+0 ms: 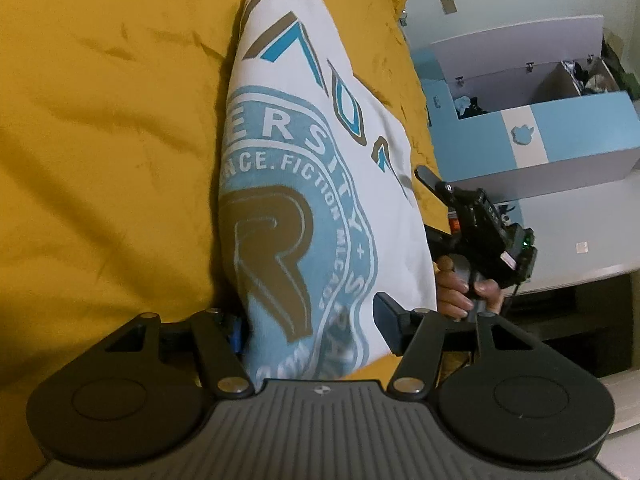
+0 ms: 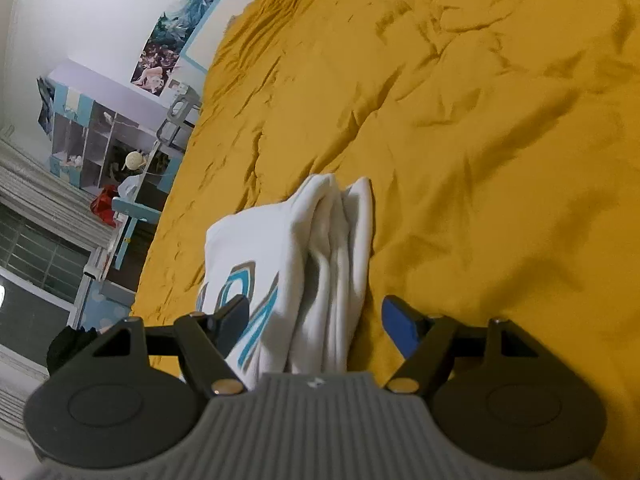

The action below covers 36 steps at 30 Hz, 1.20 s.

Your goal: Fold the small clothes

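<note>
**Folded shirt sits between spread jaws on both sides**

The white T-shirt lies folded on the yellow bedspread, running up the middle of the left wrist view from the bottom centre to the top; in the right wrist view its stacked white edges rise from the bottom centre. The left gripper is spread wide with the cloth between its fingers, not pinched. The right gripper is likewise spread around the layered end, and is seen at centre right of the left view, held by the person's hand.

Risks, as I judge them: closing on only the top layers would peel the fold apart; uneven pulls from the two sides could skew the stack or drag it across the rumpled cover.

Readable print, partly cut off: "ERSITY", "NCE. FICTION", a large brown "R"; the ring's remaining letters are unclear
</note>
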{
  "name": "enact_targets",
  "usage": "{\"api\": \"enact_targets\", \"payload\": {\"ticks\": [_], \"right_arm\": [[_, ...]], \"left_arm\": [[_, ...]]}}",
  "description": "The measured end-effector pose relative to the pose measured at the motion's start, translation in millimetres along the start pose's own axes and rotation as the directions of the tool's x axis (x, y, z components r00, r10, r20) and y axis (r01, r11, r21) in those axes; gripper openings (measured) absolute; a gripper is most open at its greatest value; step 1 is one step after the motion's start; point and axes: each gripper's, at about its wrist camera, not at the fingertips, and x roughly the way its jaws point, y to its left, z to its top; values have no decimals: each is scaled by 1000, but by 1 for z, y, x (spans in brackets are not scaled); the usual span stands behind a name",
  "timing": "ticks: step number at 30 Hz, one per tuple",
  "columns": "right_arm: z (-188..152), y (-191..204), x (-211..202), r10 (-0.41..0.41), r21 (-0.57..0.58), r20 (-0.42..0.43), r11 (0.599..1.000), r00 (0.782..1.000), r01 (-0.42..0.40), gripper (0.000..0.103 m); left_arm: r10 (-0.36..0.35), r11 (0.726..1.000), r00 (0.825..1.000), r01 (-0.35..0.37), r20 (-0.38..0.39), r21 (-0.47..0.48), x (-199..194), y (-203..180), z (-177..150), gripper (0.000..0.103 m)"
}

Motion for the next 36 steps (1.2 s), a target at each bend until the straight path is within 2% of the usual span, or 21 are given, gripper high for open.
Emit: {"api": "enact_targets", "payload": {"ticks": [6, 11, 12, 13, 14, 15, 16, 17, 19, 21, 23, 25, 28, 30, 33, 36], "right_arm": [[16, 3, 41, 19, 28, -14, 999, 1000, -18, 71], [23, 5, 63, 6, 15, -30, 1000, 1000, -6, 70], [24, 6, 65, -1, 10, -33, 1000, 999, 1, 67], [24, 6, 67, -18, 7, -32, 1000, 999, 18, 58], [26, 6, 69, -38, 9, -31, 999, 999, 38, 52], [27, 5, 71, -49, 11, -36, 999, 998, 50, 39], [27, 4, 70, -47, 15, -36, 999, 998, 47, 32], [27, 6, 70, -47, 11, -36, 999, 998, 48, 30], [27, 15, 69, -73, -30, -34, 997, 997, 72, 25], [28, 30, 66, -100, -68, -17, 993, 995, 99, 24], [29, 44, 59, -90, -86, 3, 992, 996, 90, 23], [30, 68, 53, -70, -126, 15, 989, 997, 72, 22], [28, 109, 50, -56, -216, 23, 974, 998, 60, 21], [25, 138, 51, -41, -271, 18, 962, 999, 45, 21], [23, 182, 61, 20, -330, 13, 944, 1000, -14, 21], [20, 220, 87, 99, -352, -11, 931, 995, -96, 21]], "left_arm": [[-18, 1000, 1000, 18, -14, 7, 20, 1, 4, 69], [-57, 998, 998, 57, -7, -37, 20, 10, 4, 68], [-63, 997, 998, 63, -3, -41, 20, 11, 3, 67], [-66, 997, 998, 66, 0, -41, 18, 14, 2, 66], [-59, 997, 998, 59, 7, -46, 17, 15, 1, 60], [-49, 997, 999, 50, 21, -58, 13, 15, -1, 57], [-39, 998, 999, 40, 32, -53, 11, 14, -3, 54], [-21, 999, 999, 22, 47, -39, 9, 10, -5, 45], [-4, 1000, 998, 4, 69, -10, 5, 5, -7, 38], [-21, 1000, 996, 21, 88, -4, -2, 2, -8, 28], [-42, 999, 994, 43, 103, -1, -12, 1, -6, 25], [-54, 999, 990, 53, 127, 12, -23, -3, -4, 24], [-29, 994, 983, 10, 183, 107, -48, -18, -4, 24], [-46, 993, 977, 23, 209, 112, -68, -18, 0, 24], [-65, 993, 962, 37, 264, 110, -112, -12, 12, 24], [-39, 989, 937, -13, 346, 144, -162, -13, 20, 24]]}}
